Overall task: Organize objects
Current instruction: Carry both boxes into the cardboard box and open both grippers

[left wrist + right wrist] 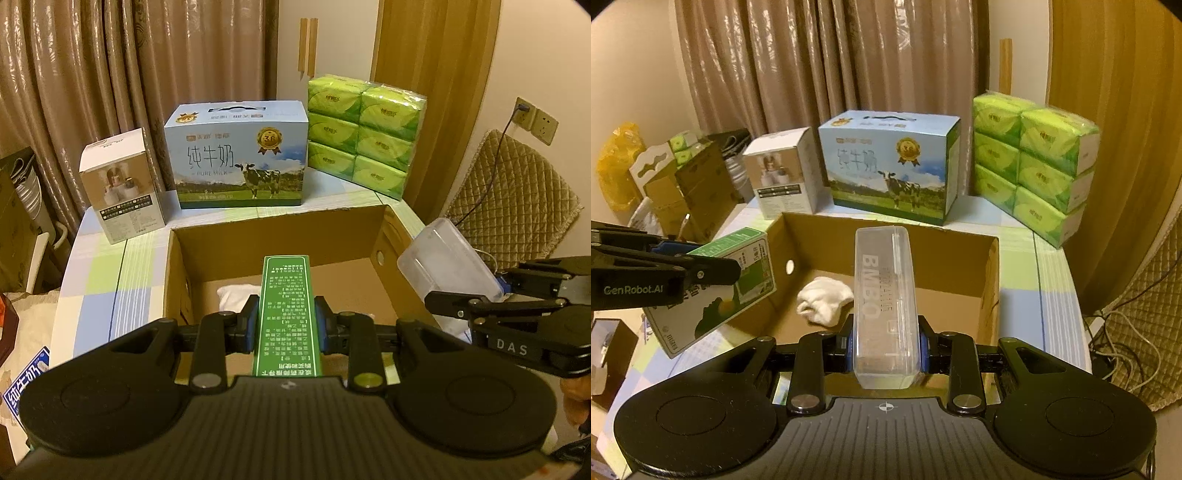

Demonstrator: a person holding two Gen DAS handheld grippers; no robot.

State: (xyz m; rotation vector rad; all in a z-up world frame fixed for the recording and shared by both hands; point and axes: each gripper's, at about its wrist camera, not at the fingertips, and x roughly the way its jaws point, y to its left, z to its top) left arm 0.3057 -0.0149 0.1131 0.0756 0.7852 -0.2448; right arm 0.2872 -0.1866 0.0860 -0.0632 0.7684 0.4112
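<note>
My left gripper is shut on a slim green box printed with white text, held above the near edge of an open cardboard box. In the right wrist view that green box shows its white and green side at the left. My right gripper is shut on a clear plastic case with "BMBO" lettering, over the cardboard box. The clear case also shows at the right of the left wrist view. A crumpled white cloth lies on the box floor.
Behind the cardboard box stand a small white carton, a blue milk carton with a cow and a green tissue pack. Curtains hang behind. The checked tablecloth shows at the left. Cables and a quilted cover lie at the right.
</note>
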